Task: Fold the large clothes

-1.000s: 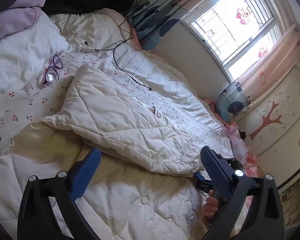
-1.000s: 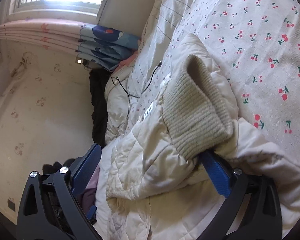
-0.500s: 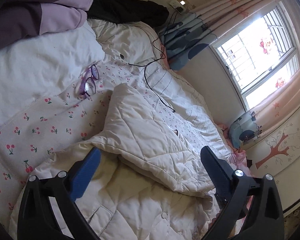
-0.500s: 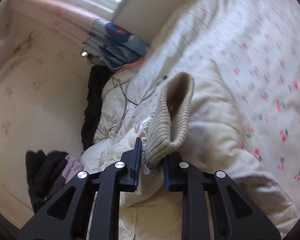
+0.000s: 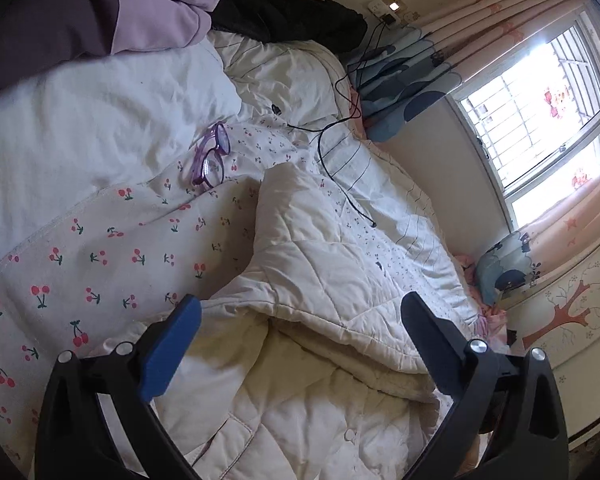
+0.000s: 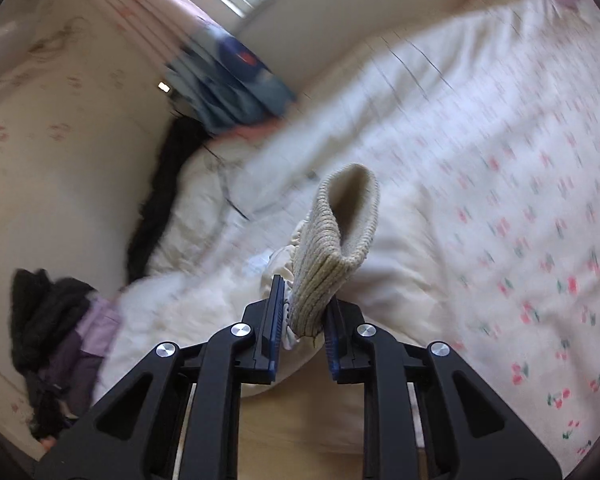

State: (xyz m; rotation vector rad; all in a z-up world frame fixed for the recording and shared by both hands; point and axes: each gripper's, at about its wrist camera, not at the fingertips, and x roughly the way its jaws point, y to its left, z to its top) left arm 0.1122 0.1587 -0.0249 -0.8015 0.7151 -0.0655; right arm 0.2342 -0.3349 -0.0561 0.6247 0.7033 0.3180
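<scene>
On the bed: a cream quilted jacket (image 5: 324,272) lies spread across the cherry-print sheet (image 5: 100,256), one padded part folded over the rest.
Jacket, left wrist view: the folded part runs from near the glasses down toward the lower right; more quilted fabric with a snap button lies under it, nearest the camera.
Left gripper (image 5: 300,320): jaws stand wide apart, one blue pad at the left, one dark finger at the right; the folded edge of the jacket lies between and beyond them, and no pad presses on it.
Right gripper (image 6: 302,312): jaws have just been closing and are now clamped on the ribbed knit cuff (image 6: 336,240) of the jacket, with a bit of white lining caught beside it.
Cuff: it stands up from between the pads, its open end curled over at the top; the sleeve fabric trails below it toward the bed.
Right wrist view: the background is blurred, so fine detail of the bedding cannot be told.
Glasses (image 5: 210,156): purple frame, lying on the sheet just beyond the jacket's upper edge, apart from it.
Cable (image 5: 332,160): thin and black, trailing across the white bedding from the wall socket.
Head of the bed: dark and lilac clothes (image 5: 140,20) are heaped there.
Window (image 5: 540,112): bright, at the right, with pink curtains beside it.
</scene>
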